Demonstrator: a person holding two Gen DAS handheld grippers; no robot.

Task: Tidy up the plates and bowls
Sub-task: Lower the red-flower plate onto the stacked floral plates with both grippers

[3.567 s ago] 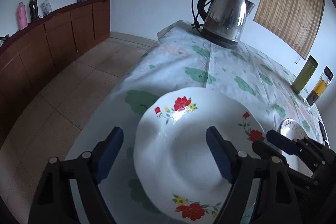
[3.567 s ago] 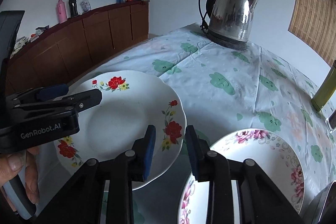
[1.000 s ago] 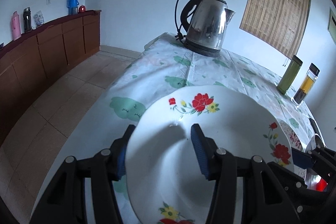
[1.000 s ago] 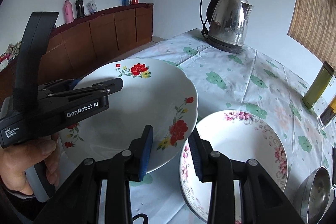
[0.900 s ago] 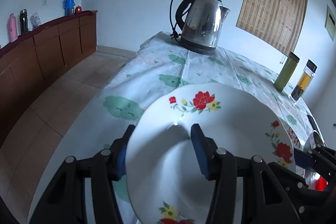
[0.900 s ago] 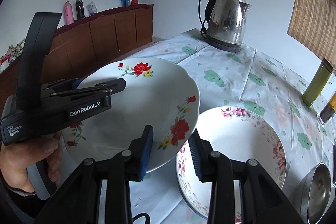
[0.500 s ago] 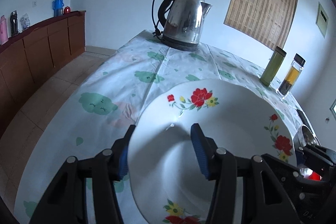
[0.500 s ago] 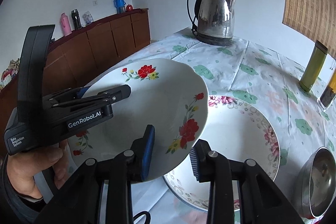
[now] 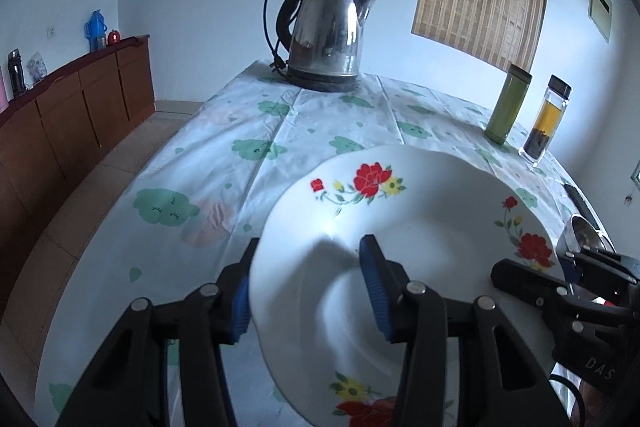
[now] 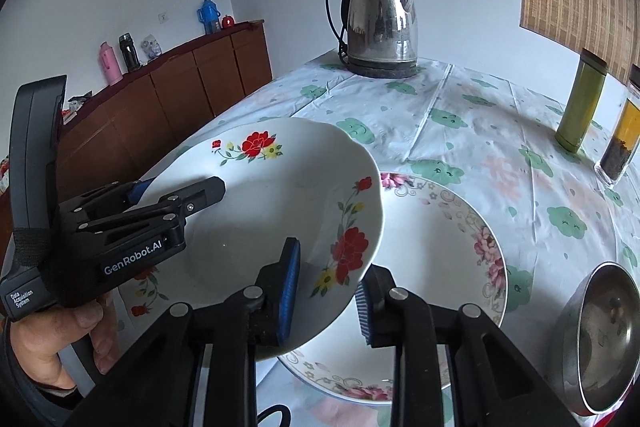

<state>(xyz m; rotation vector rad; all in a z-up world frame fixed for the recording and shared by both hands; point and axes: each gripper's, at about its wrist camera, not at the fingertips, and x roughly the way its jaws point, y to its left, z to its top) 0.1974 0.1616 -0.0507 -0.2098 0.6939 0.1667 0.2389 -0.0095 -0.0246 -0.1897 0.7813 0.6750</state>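
Your left claw point(image 9: 308, 291) was clamped on the near left rim of the red-flowered plate point(image 9: 420, 227), one blue pad above the rim and the other below it. The plate was lifted off the worktop point(image 10: 460, 115) and tilted, its right edge overlapping the pink-flowered plate point(image 10: 452, 227), which lay flat on the green-patterned cloth.

Your right claw point(image 10: 326, 293) straddled the near right rim of the red-flowered plate and its jaws were closing. The left pad sat over the plate's face and the right pad below the edge; I could not tell whether they pressed on the rim yet.

In the right wrist view your left hand point(image 10: 52, 343) gripped the handle of the left claw at the near left.

A steel bowl point(image 10: 600, 335) stood at the near right, just beside the pink-flowered plate. A steel kettle point(image 10: 380, 23) stood at the far end of the worktop. A green bottle point(image 10: 580, 103) and a clear bottle point(image 10: 622, 143) with dark leaves at its bottom stood side by side at the far right. A wooden sideboard point(image 10: 180, 95) ran along the left wall.
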